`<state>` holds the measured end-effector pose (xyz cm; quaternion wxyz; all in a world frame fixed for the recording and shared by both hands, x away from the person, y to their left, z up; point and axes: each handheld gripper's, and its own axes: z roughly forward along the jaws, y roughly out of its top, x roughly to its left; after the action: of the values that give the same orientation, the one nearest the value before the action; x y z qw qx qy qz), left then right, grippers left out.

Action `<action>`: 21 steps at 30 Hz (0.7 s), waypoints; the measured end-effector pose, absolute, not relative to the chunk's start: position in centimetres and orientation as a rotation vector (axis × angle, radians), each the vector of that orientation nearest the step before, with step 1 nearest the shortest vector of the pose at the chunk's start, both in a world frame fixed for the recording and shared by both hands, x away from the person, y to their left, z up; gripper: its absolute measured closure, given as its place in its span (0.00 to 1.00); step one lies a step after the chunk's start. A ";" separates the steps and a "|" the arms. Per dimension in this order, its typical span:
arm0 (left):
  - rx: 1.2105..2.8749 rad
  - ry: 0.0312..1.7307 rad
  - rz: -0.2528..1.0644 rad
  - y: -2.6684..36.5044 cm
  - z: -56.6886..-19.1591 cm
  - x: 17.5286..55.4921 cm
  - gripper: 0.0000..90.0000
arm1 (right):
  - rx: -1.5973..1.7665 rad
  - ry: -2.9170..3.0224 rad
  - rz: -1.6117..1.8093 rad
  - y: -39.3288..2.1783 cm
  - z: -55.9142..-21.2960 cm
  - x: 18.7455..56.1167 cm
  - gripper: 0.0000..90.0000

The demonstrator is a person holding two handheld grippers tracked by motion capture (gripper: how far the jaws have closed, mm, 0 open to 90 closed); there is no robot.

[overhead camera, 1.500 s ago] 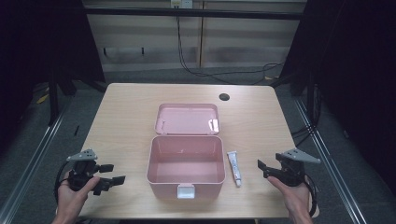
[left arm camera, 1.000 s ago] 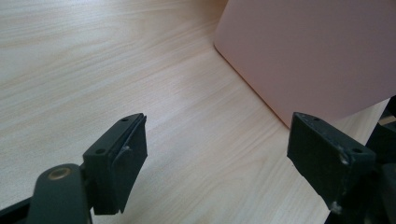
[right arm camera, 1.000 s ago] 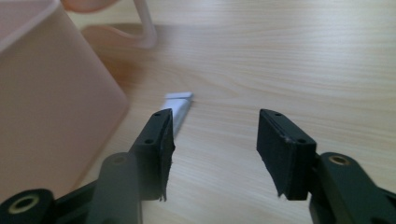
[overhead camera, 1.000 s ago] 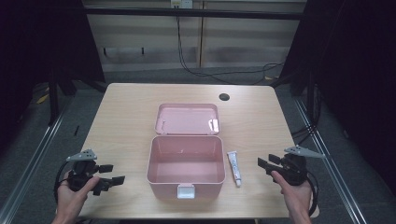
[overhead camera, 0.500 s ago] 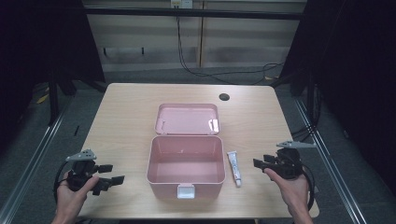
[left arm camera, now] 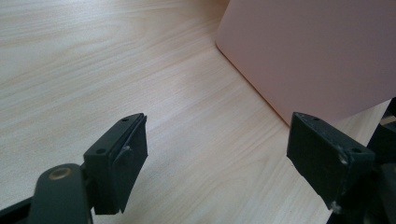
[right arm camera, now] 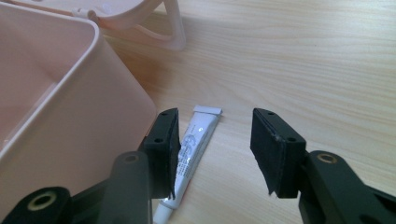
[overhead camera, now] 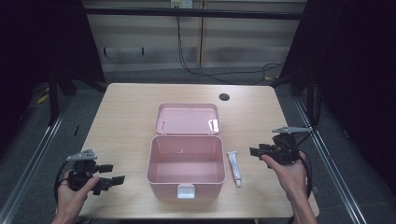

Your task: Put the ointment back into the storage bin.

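Note:
A pink box [overhead camera: 186, 161] stands open and empty in the middle of the wooden table [overhead camera: 126, 116], its lid [overhead camera: 187, 118] laid back behind it. A small white tube [overhead camera: 234, 168] lies on the table just right of the box. My right gripper [overhead camera: 255, 151] hovers open to the right of the tube; in the right gripper view the tube [right arm camera: 189, 154] lies partly behind the left jaw, beside the box wall [right arm camera: 93, 116]. My left gripper [overhead camera: 112, 175] is open near the front left, facing the box's side [left arm camera: 308, 51].
A dark round hole [overhead camera: 224, 97] sits in the table's far right part. The table's front edge runs close under both hands. Metal rails flank the table on the floor at left and right.
My right gripper has moved left toward the tube and box. The left gripper has stayed in place.

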<state>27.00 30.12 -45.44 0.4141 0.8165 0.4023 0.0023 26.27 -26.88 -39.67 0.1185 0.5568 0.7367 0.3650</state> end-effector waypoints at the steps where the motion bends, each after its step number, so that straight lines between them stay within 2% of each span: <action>1: 2.053 1.011 0.006 30.1 -45.5 27.0 0.22 | 1.632 2.154 1.068 -26.9 -39.7 26.4 0.60; 21: 2.057 1.012 0.001 30.0 -45.5 27.0 0.22 | 1.701 2.458 0.865 -24.2 -40.9 28.4 0.72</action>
<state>26.99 30.03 -45.45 0.4119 0.8177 0.4021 0.0004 28.42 -24.24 -40.91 0.0149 0.5465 0.7899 0.2778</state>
